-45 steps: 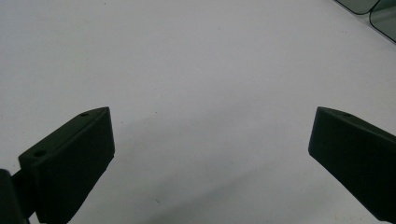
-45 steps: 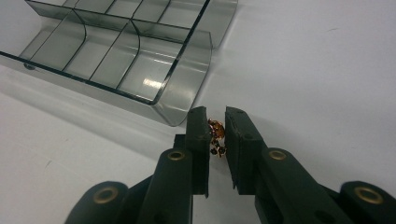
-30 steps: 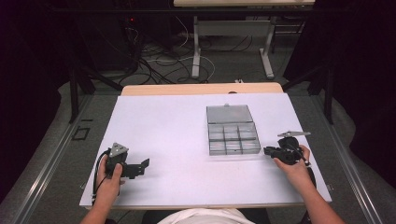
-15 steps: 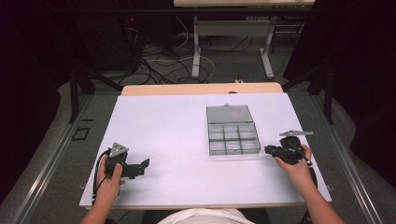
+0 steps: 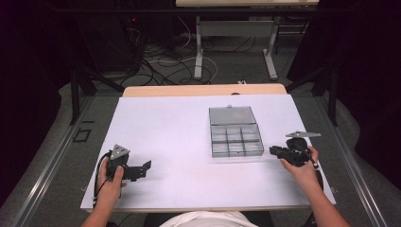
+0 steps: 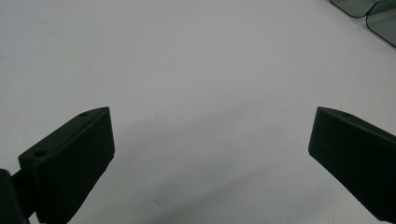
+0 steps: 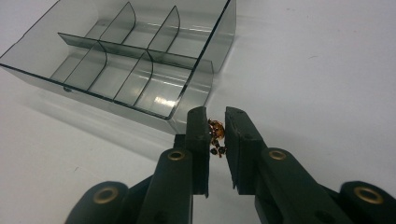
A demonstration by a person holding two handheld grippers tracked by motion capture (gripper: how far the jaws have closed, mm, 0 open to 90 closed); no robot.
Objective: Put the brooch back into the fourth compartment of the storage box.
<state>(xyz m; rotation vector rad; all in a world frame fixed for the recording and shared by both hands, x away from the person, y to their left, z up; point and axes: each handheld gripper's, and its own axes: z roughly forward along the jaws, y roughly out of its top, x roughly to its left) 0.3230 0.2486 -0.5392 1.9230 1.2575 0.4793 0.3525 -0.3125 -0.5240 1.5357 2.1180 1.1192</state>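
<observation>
A clear grey compartment box (image 5: pixel 235 137) lies right of the table's middle, with its lid (image 5: pixel 231 115) folded open behind it. The several compartments look bare in the right gripper view. My right gripper (image 5: pixel 273 151) sits just right of the box's near right corner (image 7: pixel 194 100). It (image 7: pixel 215 123) is shut on a small brown and gold object (image 7: pixel 216 136), whose shape I cannot make out. My left gripper (image 5: pixel 144 166) rests at the near left of the table. Its jaws (image 6: pixel 210 140) stand wide open over bare white surface with nothing between them.
The white table top (image 5: pixel 170 127) has a wooden strip (image 5: pixel 203 90) along its far edge. Beyond it are a dark floor, cables (image 5: pixel 161 61) and desk legs (image 5: pixel 198 47). A corner of the box (image 6: pixel 369 9) shows at the top right of the left gripper view.
My right hand has shifted slightly to the right beside the box. The left gripper has not moved.
</observation>
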